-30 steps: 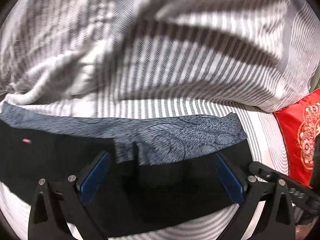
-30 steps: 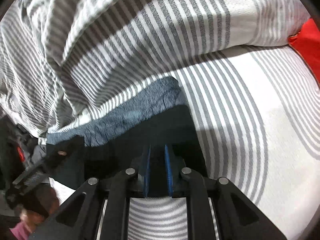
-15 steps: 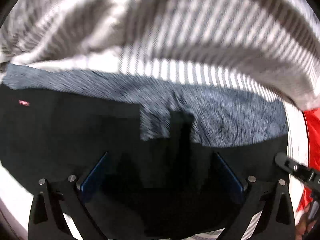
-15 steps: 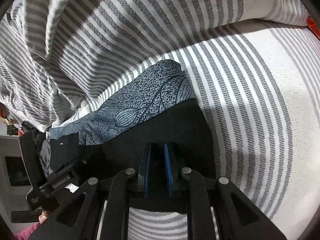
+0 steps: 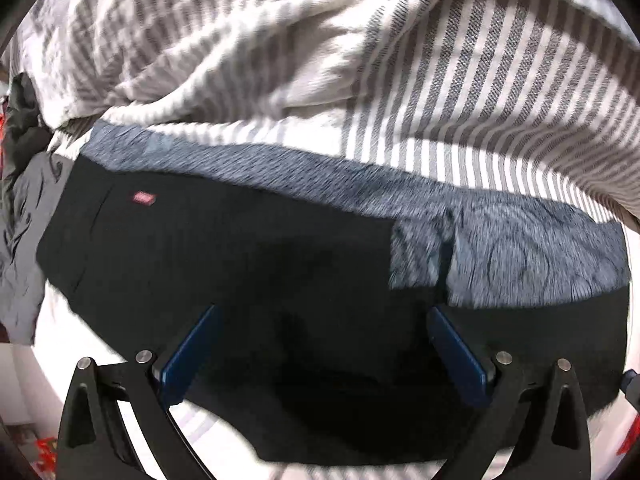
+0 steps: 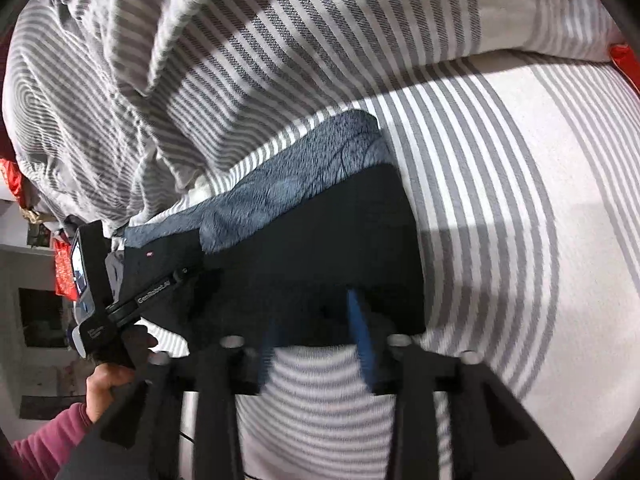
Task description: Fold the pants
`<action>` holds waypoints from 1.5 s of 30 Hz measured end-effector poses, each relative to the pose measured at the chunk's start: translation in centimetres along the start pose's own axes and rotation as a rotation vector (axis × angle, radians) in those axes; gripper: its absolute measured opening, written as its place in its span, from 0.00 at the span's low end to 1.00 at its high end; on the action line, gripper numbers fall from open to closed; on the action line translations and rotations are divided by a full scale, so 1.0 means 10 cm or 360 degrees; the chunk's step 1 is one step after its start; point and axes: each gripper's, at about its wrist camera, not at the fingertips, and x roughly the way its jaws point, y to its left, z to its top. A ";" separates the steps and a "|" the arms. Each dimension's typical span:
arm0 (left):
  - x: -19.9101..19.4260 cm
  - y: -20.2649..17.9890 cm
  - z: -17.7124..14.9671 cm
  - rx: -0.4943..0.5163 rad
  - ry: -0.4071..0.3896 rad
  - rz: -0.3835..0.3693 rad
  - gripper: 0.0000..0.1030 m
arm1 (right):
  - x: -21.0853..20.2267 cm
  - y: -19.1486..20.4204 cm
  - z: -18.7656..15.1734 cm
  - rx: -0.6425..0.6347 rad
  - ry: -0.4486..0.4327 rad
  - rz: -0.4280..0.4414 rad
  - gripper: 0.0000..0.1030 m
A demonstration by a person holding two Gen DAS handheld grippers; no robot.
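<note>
The black pants [image 5: 240,264] lie flat on a bed covered by a grey-and-white striped sheet [image 6: 500,240], folded into a broad dark band whose near edge runs along the bed's front. A blue-grey patterned cloth [image 5: 532,256] lies just behind the pants, partly tucked under their far edge, and a rumpled striped duvet [image 5: 360,60] is heaped beyond it.

The left gripper [image 5: 324,320] points steeply down over the middle of the pants, its blue-padded fingers [image 5: 192,344] spread wide with nothing clamped between them. In the right wrist view, a hand [image 6: 108,384] in a dark pink sleeve [image 6: 48,440] holds this tool at the left end of the garment.

The right gripper [image 6: 316,328] sits at the near right corner of the pants. Its jaws have just been opening, and the fingers [image 6: 360,332] now stand apart, released, with the hem's edge still lying between them. A red cushion [image 6: 626,64] shows at the far right.
</note>
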 end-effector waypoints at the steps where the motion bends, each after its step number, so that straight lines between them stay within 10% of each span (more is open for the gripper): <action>1: -0.05 0.06 -0.05 -0.0017 0.0007 -0.0005 1.00 | -0.04 0.00 -0.04 0.0000 0.0007 0.0011 0.49; 14: -0.05 0.72 -0.33 -0.0409 0.0109 -0.0224 1.00 | -0.03 0.32 -0.34 -0.0138 0.0102 -0.0081 0.57; 30: 0.27 2.99 -0.19 -0.0920 -0.0082 -0.0360 0.95 | 0.97 1.72 -0.83 -0.0254 0.0316 -0.0048 0.57; 40: 0.59 3.13 -0.06 -0.0901 -0.0050 -0.0607 0.92 | 1.17 2.19 -0.85 -0.0371 0.0380 -0.0062 0.57; 45: 0.68 3.11 0.00 -0.0878 -0.0060 -0.0633 0.65 | 1.17 2.32 -0.76 -0.0395 0.0362 -0.0044 0.57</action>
